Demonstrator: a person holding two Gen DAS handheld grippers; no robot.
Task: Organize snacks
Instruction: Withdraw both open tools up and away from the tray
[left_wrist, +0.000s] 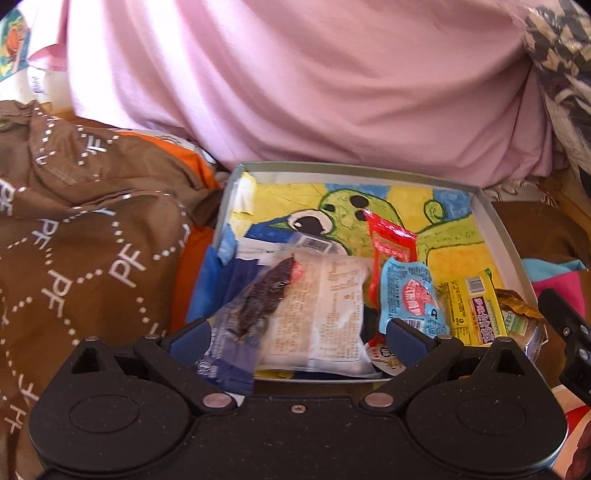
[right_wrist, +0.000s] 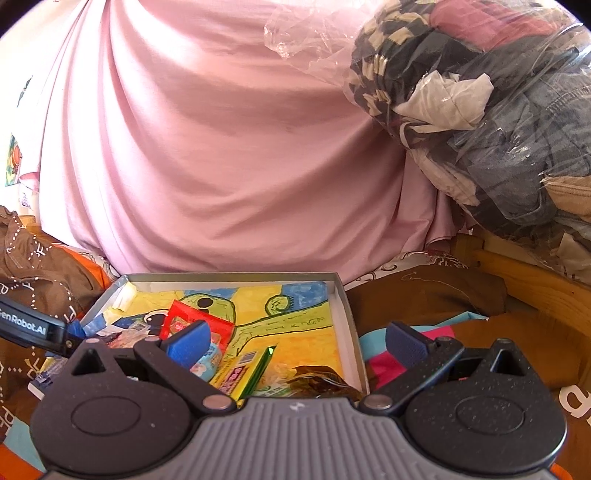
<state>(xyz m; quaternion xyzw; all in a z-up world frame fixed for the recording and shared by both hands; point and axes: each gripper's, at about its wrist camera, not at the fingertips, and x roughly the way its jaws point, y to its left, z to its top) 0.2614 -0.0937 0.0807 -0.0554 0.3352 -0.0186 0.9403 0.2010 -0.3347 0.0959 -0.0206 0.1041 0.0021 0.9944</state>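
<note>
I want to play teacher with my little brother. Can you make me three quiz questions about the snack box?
1. True or false: the left gripper is squeezing the white packet.
2. Which snack lies nearest the box's right wall: A) blue packet, B) yellow packet, C) red packet?
3. Fill in: the drawing on the box bottom shows a ____ creature on a yellow background.

Key: 1 false, both grippers are open and holding nothing. 2 B. 3 green.
</note>
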